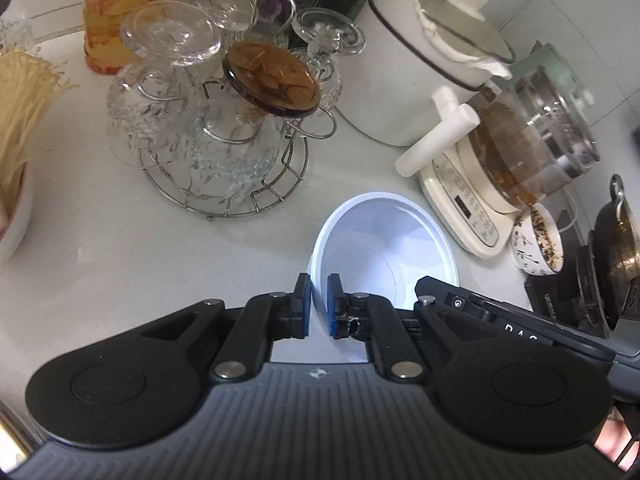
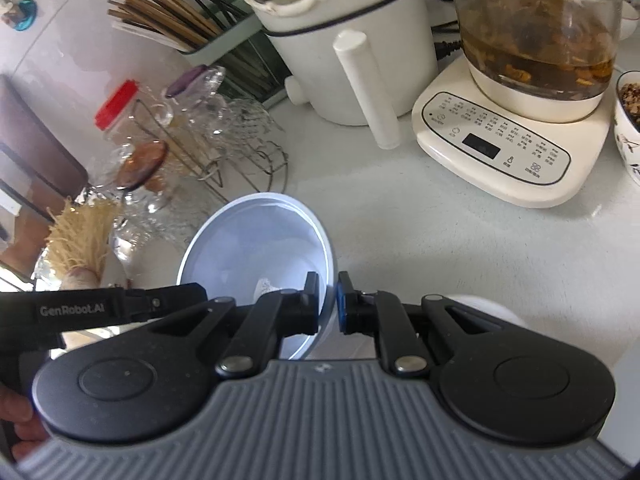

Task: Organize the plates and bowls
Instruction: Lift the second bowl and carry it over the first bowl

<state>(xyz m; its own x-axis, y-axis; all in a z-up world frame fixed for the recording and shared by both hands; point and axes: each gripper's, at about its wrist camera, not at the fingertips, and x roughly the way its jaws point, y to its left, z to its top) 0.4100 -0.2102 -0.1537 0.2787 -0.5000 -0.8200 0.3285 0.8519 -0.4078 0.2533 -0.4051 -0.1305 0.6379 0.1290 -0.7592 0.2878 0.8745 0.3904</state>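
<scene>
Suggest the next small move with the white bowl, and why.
Probably lift it straight up a little: the left gripper and right gripper pinch opposite sides of the white bowl, with the glass rack and kettle base close by.

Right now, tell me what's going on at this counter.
A person holds a white bowl with both handheld grippers. The left gripper pinches one side of the rim and the right gripper pinches the opposite side. The bowl is tilted above the white counter, between the rack of glassware and the tea kettle base.
</scene>
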